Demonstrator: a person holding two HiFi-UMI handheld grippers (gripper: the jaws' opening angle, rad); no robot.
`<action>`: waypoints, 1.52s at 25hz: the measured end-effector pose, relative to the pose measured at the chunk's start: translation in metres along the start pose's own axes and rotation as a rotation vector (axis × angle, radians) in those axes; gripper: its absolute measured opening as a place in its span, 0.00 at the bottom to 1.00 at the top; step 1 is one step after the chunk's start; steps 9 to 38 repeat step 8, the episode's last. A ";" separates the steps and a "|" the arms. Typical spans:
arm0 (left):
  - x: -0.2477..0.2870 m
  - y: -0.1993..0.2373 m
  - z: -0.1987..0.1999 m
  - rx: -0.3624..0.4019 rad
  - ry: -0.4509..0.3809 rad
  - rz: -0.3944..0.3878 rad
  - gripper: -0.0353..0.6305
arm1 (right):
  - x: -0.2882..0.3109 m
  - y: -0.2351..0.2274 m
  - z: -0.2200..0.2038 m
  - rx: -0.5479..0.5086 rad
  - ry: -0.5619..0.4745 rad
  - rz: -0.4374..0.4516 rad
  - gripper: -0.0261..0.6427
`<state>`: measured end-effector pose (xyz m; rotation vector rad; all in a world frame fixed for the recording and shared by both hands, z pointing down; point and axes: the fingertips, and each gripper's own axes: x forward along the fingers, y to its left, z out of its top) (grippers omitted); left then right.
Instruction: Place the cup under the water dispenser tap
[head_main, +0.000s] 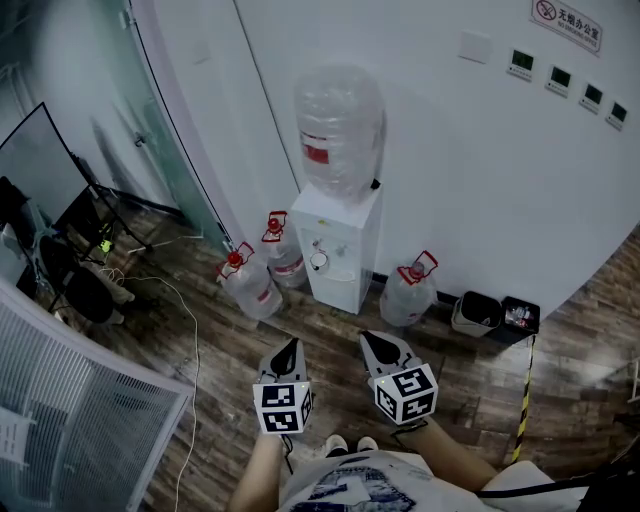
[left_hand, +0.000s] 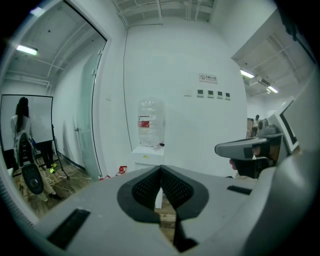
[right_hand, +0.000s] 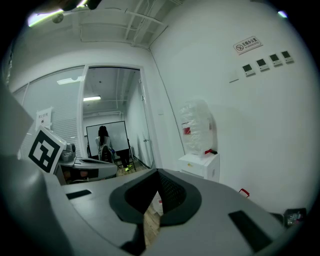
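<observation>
1. Presently, your left gripper (head_main: 289, 347) and right gripper (head_main: 376, 341) both have jaws together, empty.
2. Ahead of both, a cup (head_main: 318, 262), seemingly, sits in the recess of the water dispenser (head_main: 346, 226).
3. Verify its seating before approaching.

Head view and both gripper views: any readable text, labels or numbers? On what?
"无烟办公室", as far as it can be made out: wall sign with a no-smoking symbol.
Red label on the dispenser's bottle: too blurred to read.
Wall panels: displays too small to read.
Paper notice on the glass partition: unreadable.
Marker cubes: square patterns only, no words.
</observation>
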<state>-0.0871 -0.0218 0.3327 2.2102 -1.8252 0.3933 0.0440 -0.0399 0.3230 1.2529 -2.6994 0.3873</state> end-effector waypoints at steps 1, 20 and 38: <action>0.001 0.000 -0.001 -0.002 0.004 -0.001 0.13 | 0.001 0.000 -0.001 0.001 0.002 0.001 0.07; 0.009 -0.005 -0.008 -0.014 0.023 -0.025 0.13 | 0.005 -0.005 -0.007 0.005 0.019 -0.004 0.07; 0.009 -0.005 -0.008 -0.014 0.023 -0.025 0.13 | 0.005 -0.005 -0.007 0.005 0.019 -0.004 0.07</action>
